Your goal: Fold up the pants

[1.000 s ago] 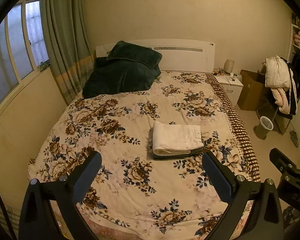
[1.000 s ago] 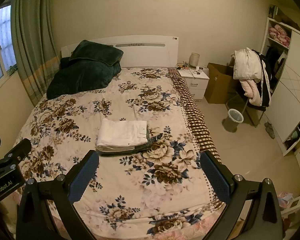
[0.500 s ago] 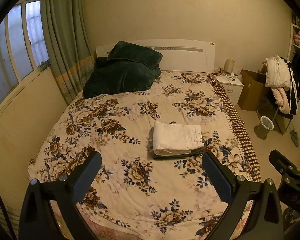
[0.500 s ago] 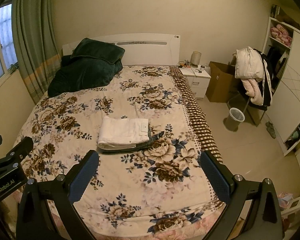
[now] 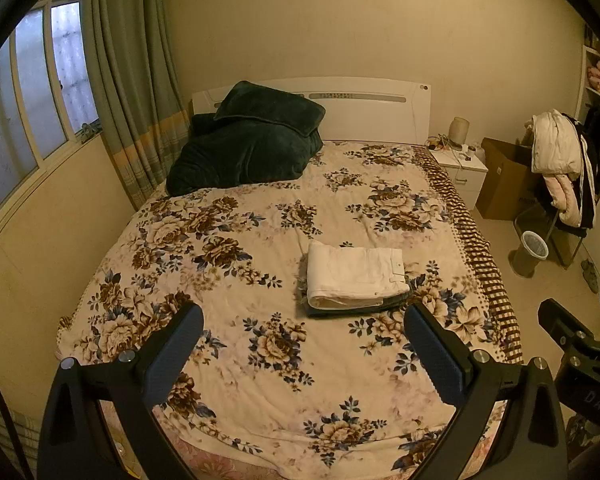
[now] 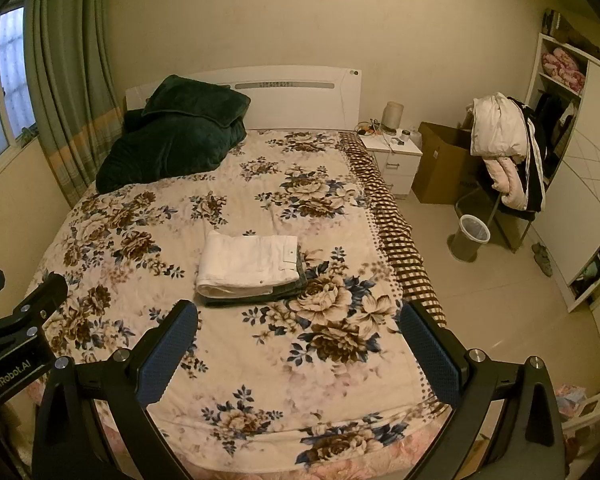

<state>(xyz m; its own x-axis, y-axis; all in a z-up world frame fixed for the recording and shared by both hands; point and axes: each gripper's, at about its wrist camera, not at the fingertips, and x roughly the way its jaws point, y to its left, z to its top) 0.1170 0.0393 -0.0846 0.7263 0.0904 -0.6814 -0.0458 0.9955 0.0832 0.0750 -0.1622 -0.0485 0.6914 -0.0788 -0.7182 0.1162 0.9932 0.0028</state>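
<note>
White pants (image 5: 354,274) lie folded into a neat rectangle on the floral bedspread (image 5: 228,280), stacked on a folded dark garment (image 5: 352,309) whose edge shows beneath. The same white pants (image 6: 247,266) appear in the right wrist view, right of the bed's middle. My left gripper (image 5: 303,334) hovers open above the foot of the bed, well short of the stack, holding nothing. My right gripper (image 6: 298,330) is open too, also held back from the stack and empty. Each gripper's body shows at the edge of the other's view.
A dark green blanket and pillow (image 5: 246,148) are heaped at the headboard's left. Curtains (image 5: 128,92) and a window line the left wall. Right of the bed stand a nightstand (image 6: 392,158), a cardboard box (image 6: 440,164), a waste bin (image 6: 470,236), a clothes-laden chair (image 6: 508,152) and a wardrobe (image 6: 580,184).
Both grippers have drifted slightly back and up from the bed; the view widens a little. The folded stack has not moved and both grippers stay open.
</note>
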